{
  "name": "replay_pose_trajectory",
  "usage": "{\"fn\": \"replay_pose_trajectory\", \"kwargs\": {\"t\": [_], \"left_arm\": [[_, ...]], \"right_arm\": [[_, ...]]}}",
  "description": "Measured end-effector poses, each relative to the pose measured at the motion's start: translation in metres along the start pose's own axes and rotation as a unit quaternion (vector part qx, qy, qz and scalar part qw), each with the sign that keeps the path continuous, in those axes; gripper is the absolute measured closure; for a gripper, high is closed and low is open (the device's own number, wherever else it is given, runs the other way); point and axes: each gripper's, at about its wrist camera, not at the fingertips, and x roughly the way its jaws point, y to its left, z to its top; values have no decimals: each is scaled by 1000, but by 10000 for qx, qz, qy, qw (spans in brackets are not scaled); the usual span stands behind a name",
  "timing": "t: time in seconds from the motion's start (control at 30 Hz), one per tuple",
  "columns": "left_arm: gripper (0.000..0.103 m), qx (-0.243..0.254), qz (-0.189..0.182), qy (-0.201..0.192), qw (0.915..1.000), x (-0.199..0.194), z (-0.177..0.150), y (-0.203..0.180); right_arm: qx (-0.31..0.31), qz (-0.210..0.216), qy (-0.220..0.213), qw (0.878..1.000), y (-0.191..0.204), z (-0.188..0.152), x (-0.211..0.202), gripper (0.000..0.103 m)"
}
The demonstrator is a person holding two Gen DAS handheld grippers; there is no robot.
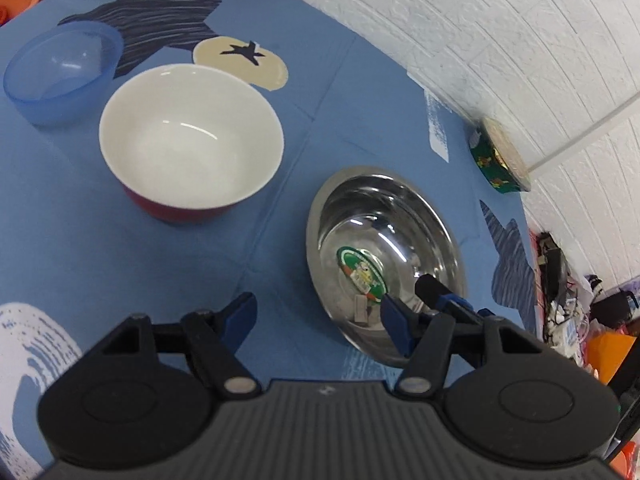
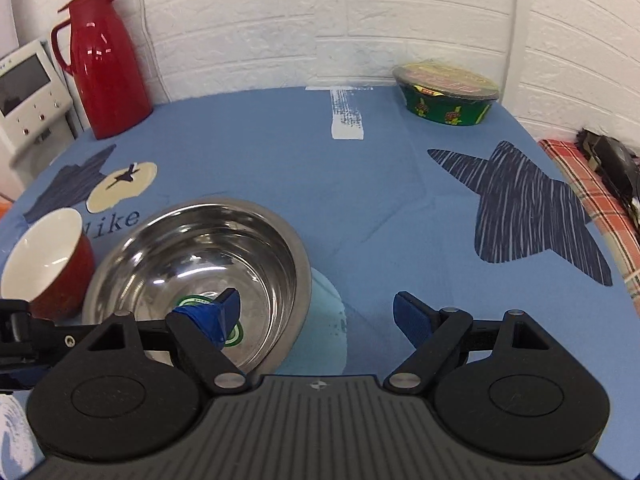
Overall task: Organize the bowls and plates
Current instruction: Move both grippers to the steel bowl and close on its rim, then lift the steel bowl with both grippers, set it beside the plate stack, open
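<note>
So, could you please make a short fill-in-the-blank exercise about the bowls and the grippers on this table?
1. The steel bowl has a green ___ on its bottom.
2. The bowl with the white inside is ___ on the outside.
3. The translucent bowl is ___ in colour.
4. Both the left hand-held gripper and the right hand-held gripper are ___.

Missing words: sticker; red; blue; open

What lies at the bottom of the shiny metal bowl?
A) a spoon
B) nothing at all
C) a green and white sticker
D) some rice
C: a round green and white sticker sits on the inside bottom of the metal bowl.
</note>
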Motion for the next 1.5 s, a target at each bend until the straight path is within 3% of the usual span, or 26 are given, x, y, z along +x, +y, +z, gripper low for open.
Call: {"fn": "replay_pose_trajectory", "kwargs": {"t": [0.13,0.27,0.3,0.37,0.43,0.5,0.57,0.83,1.1,1.27,1.5], "left_arm": [[40,-162,196,-121,9996,13,0,-2],[42,-74,313,-238,9992,19,4,-7],[46,-49,301,-233,9993,19,5,-7],[69,-62,196,-162,9997,20,6,-5],[90,259,231,-29,9994,22,7,-8],[102,502,85,27,9987,17,4,-8],[103,857,127,52,9962,7,-3,-9],[103,1567,-143,507,9862,-61,-50,18],[101,1966,-593,815,9753,-147,-122,82],[100,2064,-669,920,9718,-160,-152,104],[100,2021,-674,995,9720,-145,-162,108]], "right_arm": [[-545,-95,201,9983,11,2,20,32],[-665,-33,153,9977,13,6,24,33],[-625,65,188,9978,12,7,24,34],[-598,328,191,9975,12,5,23,39],[-585,445,193,9971,13,-1,16,42],[-591,578,241,9963,17,-7,6,53],[-551,646,314,9959,21,-15,-6,61],[-479,869,376,9944,44,-69,-85,57],[-682,1079,358,9912,92,-144,-176,55],[-748,910,454,9920,107,-175,-192,54],[-634,774,585,9933,101,-191,-183,54]]}}
